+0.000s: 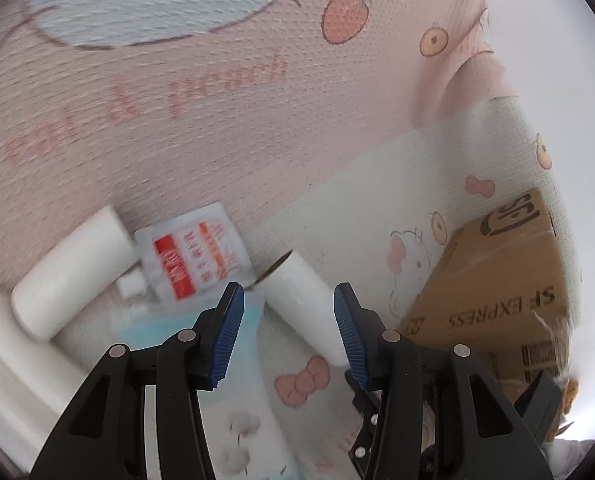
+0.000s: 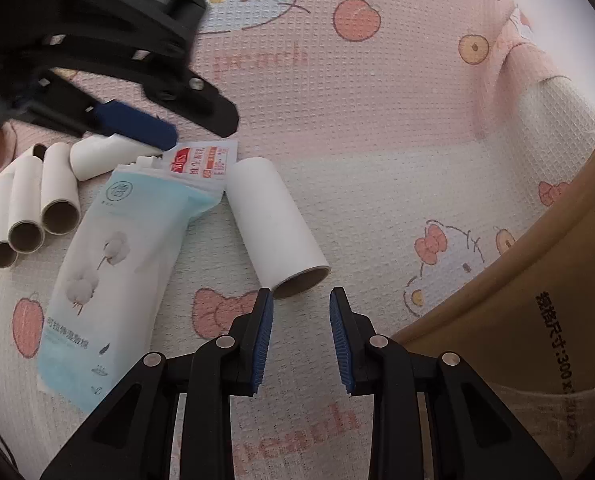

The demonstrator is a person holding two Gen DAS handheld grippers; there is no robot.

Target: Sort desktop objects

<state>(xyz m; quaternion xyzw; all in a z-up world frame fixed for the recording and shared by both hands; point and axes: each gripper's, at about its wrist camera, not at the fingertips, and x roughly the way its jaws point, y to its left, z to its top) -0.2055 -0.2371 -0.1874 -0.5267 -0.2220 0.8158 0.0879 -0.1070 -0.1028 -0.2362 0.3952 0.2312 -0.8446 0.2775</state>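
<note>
While lying flat, white roll [image 2: 275, 224] aims its open end toward right gripper [image 2: 301, 304].

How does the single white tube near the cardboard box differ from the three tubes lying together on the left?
The single tube is wider and lies alone, angled toward the right gripper. The three tubes are narrower and lie side by side, touching. All are white outside and brown inside, resting on the blanket.
</note>
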